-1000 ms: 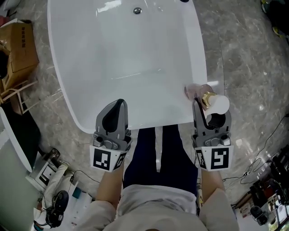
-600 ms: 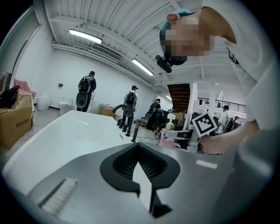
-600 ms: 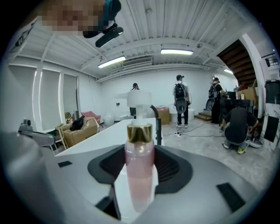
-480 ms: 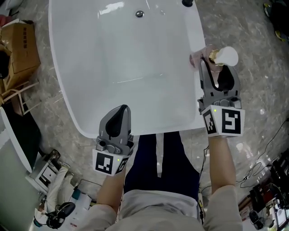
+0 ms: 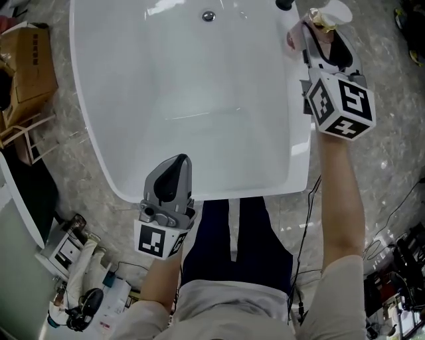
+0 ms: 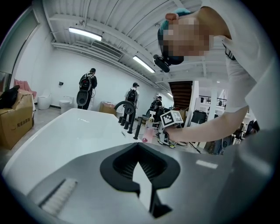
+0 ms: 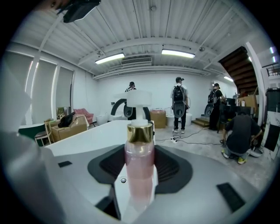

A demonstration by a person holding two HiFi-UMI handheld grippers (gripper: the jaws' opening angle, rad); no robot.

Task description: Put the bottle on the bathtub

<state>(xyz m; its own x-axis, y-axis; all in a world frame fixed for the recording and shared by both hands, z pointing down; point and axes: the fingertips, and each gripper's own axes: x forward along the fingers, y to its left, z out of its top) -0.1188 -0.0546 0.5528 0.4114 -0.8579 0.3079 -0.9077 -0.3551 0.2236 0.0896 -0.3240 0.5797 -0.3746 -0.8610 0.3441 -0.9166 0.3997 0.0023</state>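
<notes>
Gripping a pink bottle [image 7: 139, 166] with a gold collar and a white pump top, our right gripper [image 5: 317, 34] has its jaws clamped on the bottle's sides, and the bottle stands upright between them. We hold it at the far right corner of the white bathtub [image 5: 299, 143], over the rim and just beside the dark faucet [image 5: 284, 4]. Whether its base touches the rim we cannot tell.

Our left gripper [image 5: 176, 163] hangs over the near end of the tub. Its jaws are drawn together on nothing, with only a thin sliver of white showing between them. The drain [image 5: 208, 15] sits at the far end of the basin.

Around the tub lies a grey marble floor [image 5: 378, 146]. A cardboard box [image 5: 30, 63] stands off to our left, and cables [image 5: 80, 312] lie tangled near our feet. Seen from the right gripper view, people with backpacks [image 7: 178, 100] stand beyond the tub. A crouching person [image 7: 239, 135] is on the floor to the right.
</notes>
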